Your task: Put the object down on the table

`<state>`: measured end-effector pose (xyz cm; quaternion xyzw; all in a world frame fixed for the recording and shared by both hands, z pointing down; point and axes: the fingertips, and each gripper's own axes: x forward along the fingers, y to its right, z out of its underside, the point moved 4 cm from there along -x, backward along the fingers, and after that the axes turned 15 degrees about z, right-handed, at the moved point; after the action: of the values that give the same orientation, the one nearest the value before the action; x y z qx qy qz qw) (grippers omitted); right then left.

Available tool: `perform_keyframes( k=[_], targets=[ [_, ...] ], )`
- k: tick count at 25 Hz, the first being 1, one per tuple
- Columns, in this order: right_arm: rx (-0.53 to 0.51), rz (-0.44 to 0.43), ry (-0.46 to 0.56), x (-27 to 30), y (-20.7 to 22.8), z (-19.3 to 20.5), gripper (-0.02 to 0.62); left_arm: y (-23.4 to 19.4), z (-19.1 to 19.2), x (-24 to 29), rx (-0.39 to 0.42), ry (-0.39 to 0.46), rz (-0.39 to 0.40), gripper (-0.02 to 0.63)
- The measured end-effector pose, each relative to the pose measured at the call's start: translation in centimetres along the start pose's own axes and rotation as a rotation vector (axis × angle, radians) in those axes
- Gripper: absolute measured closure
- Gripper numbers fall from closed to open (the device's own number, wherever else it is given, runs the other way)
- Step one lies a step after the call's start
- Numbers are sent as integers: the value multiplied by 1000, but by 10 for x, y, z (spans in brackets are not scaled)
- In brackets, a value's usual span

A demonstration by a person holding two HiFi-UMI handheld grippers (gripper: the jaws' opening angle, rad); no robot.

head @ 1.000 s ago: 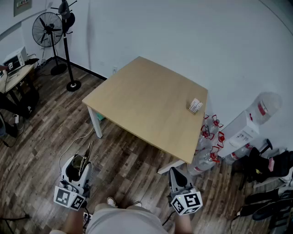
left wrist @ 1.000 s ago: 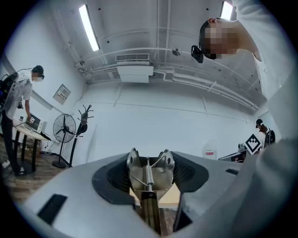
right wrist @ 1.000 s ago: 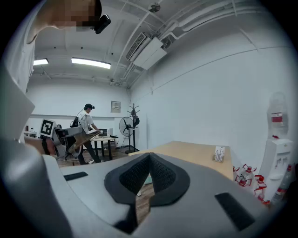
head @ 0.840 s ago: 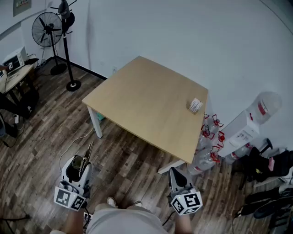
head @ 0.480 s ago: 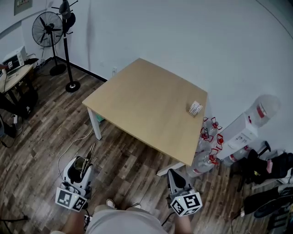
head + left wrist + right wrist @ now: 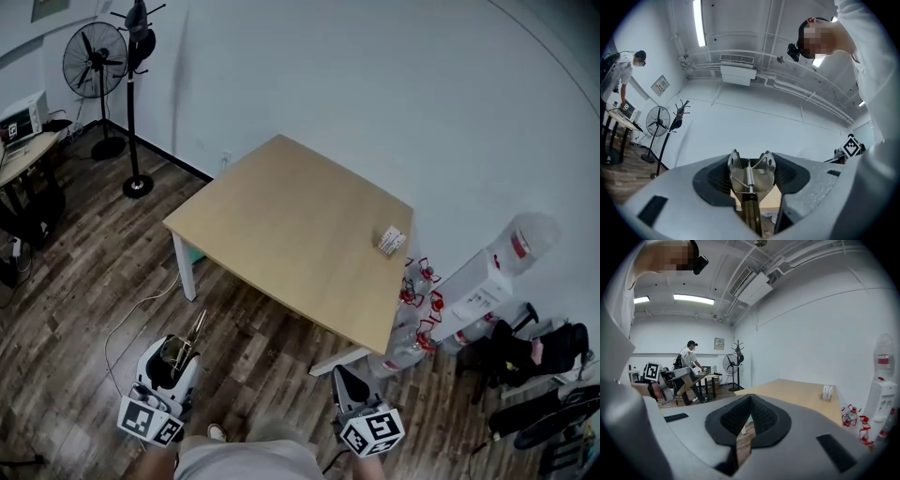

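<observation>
The left gripper point(image 6: 175, 357) clamps the metal spring-hinged tool point(image 6: 749, 177) in fairly wide jaws, well short of the table point(image 6: 281, 220) where it belongs, while the right gripper point(image 6: 340, 378) hangs closed and empty

Standing fan point(image 6: 94, 58), water dispenser point(image 6: 478, 295)

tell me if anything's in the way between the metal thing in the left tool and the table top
Nothing visible does. The left tool grips the sprung metal object over open wooden floor, short of the table. Its top is bare apart from a small white box near the right edge.
</observation>
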<state>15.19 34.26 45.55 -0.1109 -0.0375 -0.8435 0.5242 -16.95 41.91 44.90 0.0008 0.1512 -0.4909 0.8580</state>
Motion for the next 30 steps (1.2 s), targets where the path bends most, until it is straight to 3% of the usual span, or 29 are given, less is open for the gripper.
perform_keyframes(
  k=[7,14,19,24,30],
  targets=[
    [11,-54,-4,43,5,-8,597,-6,11,19,-20,-42,-13,370],
    [55,-139,-30,125,19,0,597,-29,26,70,-18,-85,-42,370],
    [74,-146,19,193,70,-23,597,-54,31,153,-4,-97,-15,370],
    [159,-124,7,242,142,-31,597,-65,30,246,4,-90,13,370],
    [179,-187,-19,296,182,-22,597,-60,37,314,21,-123,29,370]
  ],
)
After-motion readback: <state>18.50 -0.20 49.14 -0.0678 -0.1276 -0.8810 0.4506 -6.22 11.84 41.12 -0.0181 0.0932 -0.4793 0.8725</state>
